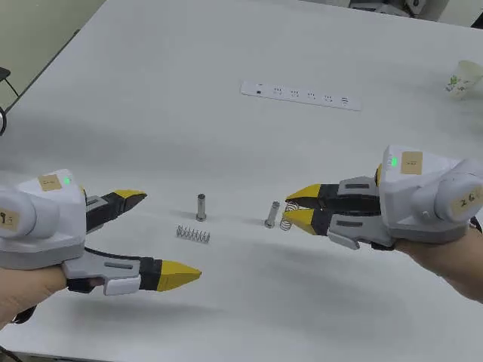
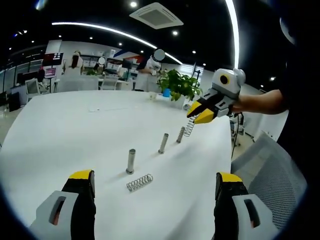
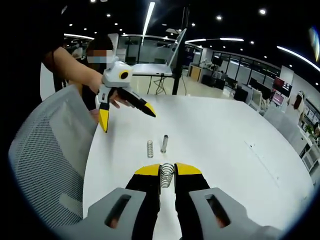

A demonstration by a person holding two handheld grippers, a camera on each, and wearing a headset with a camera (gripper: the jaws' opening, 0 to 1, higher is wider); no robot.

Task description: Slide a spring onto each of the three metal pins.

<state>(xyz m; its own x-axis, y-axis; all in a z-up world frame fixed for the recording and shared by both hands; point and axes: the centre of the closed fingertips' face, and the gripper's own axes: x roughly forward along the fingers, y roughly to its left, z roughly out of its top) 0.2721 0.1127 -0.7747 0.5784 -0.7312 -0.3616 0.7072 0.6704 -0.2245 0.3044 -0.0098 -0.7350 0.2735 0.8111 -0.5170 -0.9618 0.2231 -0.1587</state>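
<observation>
White table (image 1: pixel 151 90), open office behind. Power strip (image 1: pixel 300 95) at 12 o'clock, cup (image 1: pixel 466 78) at 2 o'clock.

1. Left gripper (image 1: pixel 170 235), at 8 o'clock. Jaws spread wide, nothing between them.
2. Loose spring (image 1: pixel 193 234), lying flat near table centre, at 7 o'clock of the first pin and apart from it.
3. First pin (image 1: pixel 201 207), upright, bare.
4. Second pin (image 1: pixel 272 214), standing with a slight lean, bare, just off the right gripper's tips.
5. Coil (image 1: pixel 285 224), at 4 o'clock of the second pin, under those tips. Cannot tell whether it sits on a third pin.
6. Right gripper (image 1: pixel 290 207), at 3 o'clock. Jaws nearly closed on the held spring (image 3: pixel 167 176), pinched by its sides.

Count: pins, two plainly seen; springs, three; grippers, two.

Handling, as judged: springs are light, thin-wired and elastic, so an over-hard squeeze may buckle one or shoot it out. Grip near one end and keep the bore free. Pins are small, stiff and smooth, and likely to topple at a nudge, so steady one low on the shaft.
</observation>
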